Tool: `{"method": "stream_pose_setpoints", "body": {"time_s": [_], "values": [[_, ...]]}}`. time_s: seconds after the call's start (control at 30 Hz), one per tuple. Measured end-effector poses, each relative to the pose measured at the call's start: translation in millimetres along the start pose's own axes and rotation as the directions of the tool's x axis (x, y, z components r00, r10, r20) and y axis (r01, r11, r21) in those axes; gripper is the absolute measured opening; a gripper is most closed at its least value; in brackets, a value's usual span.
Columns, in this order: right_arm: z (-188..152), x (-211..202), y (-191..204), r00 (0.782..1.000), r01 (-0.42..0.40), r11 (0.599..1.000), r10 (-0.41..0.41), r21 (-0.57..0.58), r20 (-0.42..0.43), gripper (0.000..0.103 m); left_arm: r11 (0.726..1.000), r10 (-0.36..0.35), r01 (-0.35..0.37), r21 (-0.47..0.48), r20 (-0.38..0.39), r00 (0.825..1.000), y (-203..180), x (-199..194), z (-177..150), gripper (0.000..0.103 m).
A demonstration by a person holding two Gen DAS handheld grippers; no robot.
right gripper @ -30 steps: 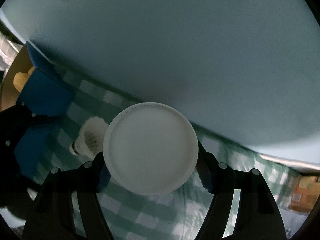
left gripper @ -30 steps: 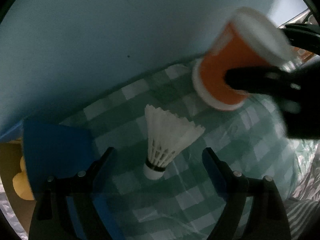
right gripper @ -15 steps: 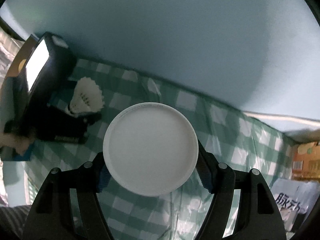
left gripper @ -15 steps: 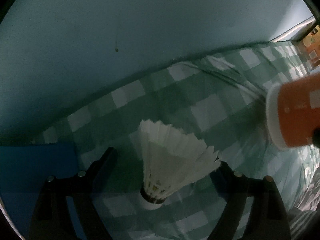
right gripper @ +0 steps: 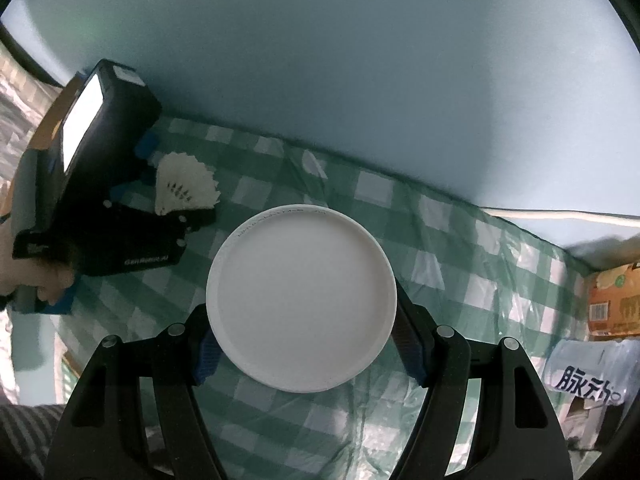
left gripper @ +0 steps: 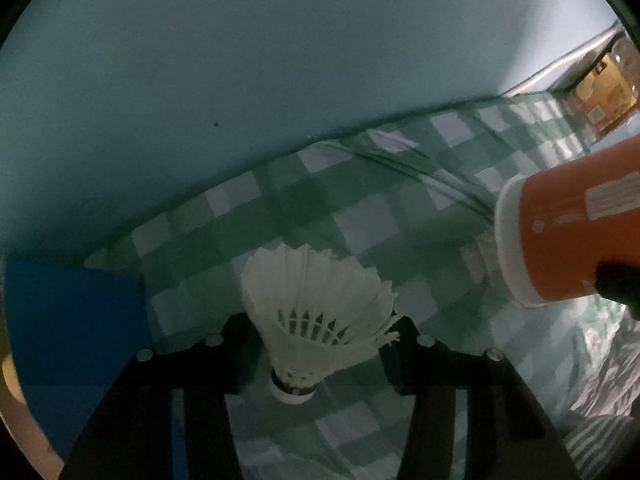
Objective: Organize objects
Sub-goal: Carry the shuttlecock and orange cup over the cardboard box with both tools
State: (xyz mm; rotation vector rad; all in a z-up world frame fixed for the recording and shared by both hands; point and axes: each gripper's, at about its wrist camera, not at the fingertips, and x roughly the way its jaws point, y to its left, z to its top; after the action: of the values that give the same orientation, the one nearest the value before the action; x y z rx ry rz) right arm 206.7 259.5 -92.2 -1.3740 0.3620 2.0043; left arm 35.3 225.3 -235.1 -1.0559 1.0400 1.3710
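A white feather shuttlecock (left gripper: 316, 320) sits between the fingers of my left gripper (left gripper: 320, 344), cork toward the camera, with the jaws closed on its skirt. It also shows in the right wrist view (right gripper: 186, 186), held by the left gripper (right gripper: 160, 196). My right gripper (right gripper: 302, 336) is shut on an orange tube with a white cap (right gripper: 300, 298), cap end facing the camera. The tube shows at the right of the left wrist view (left gripper: 568, 232), lying roughly level above the green checked tablecloth (left gripper: 360, 208).
A blue box (left gripper: 76, 320) stands at the left on the cloth. A pale blue wall (left gripper: 280, 60) runs along the back. An orange carton (right gripper: 614, 304) and a plastic bag with printed characters (right gripper: 588, 376) lie at the far right.
The left gripper moved in around the shuttlecock and closed on it. The right gripper carried the orange tube away to the right and lower.
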Motion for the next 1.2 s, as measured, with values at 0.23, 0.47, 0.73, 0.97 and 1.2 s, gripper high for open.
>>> {"method": "stream_pose_setpoints", "body": {"time_s": [0.23, 0.47, 0.73, 0.97, 1.2], "values": [[1.0, -7.7, 9.9, 1.0, -0.004, 0.999, 0.005, -0.035, 0.026, 0.073, 1.0, -0.012, 0.013, -0.009, 0.042, 0.999, -11.4, -29.8, -21.5, 0.051], [-3.8, -24.1, 19.2, 0.999, -0.002, 0.996, 0.006, -0.084, 0.049, 0.073, 0.999, -0.04, 0.043, -0.029, 0.082, 0.996, 0.7, -63.7, -34.0, 0.051], [-8.5, -41.9, 31.4, 0.997, 0.001, 0.992, 0.008, -0.122, 0.075, 0.073, 0.998, -0.057, 0.062, -0.032, 0.146, 0.988, -10.0, -108.1, -41.2, 0.051], [-8.7, -58.3, 33.5, 0.994, -0.012, 0.993, 0.024, -0.117, 0.104, 0.073, 0.997, -0.064, 0.07, -0.028, 0.178, 0.982, -11.6, -130.5, -49.2, 0.051], [-11.0, -74.1, 42.5, 0.992, -0.003, 0.99, 0.02, -0.143, 0.124, 0.073, 0.996, -0.064, 0.076, -0.053, 0.205, 0.977, 4.5, -164.9, -65.4, 0.051]]}}
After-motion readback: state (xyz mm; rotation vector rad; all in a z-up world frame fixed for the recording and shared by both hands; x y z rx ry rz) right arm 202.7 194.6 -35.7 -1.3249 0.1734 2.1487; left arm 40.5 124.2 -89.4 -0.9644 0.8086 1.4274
